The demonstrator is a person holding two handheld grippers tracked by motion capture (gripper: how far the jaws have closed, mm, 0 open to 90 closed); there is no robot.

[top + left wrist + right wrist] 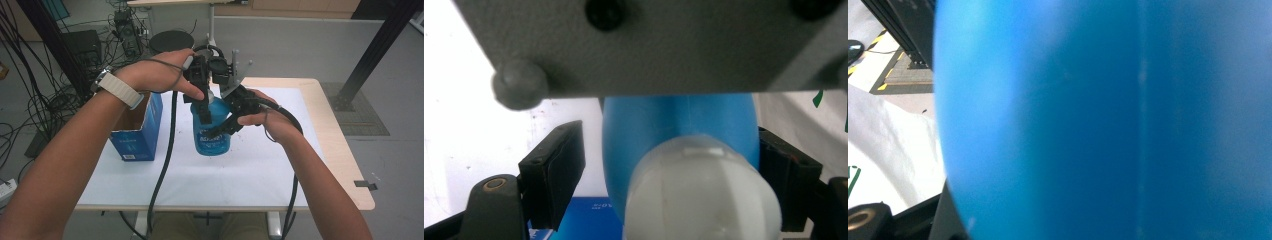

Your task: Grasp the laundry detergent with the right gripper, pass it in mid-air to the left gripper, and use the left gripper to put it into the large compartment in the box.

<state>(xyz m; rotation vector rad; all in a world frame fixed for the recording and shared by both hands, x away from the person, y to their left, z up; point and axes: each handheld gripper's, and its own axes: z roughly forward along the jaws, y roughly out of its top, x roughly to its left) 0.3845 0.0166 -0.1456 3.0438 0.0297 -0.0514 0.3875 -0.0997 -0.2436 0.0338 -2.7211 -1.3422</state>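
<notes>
A blue bottle [212, 135] with a white cap [214, 95] stands upright near the middle of the white table top [210, 185]. My right gripper [227, 125] comes in from the right and is shut on the bottle's body; in the right gripper view the blue bottle [1098, 125] sits pressed close to the camera. My left gripper [209, 104] hangs over the bottle's top, pointing down. In the left gripper view the cap [704, 195] lies between the jaws of the left gripper [669, 185]. The left pad [554, 180] stands clear of the cap, so this gripper is open.
An open blue cardboard box [137, 130] stands just left of the bottle. A grey plate [649, 45] spans the top of the left gripper view. Black cables trail off the table's front edge. A round black stool [171, 40] and tangled cables lie beyond the table.
</notes>
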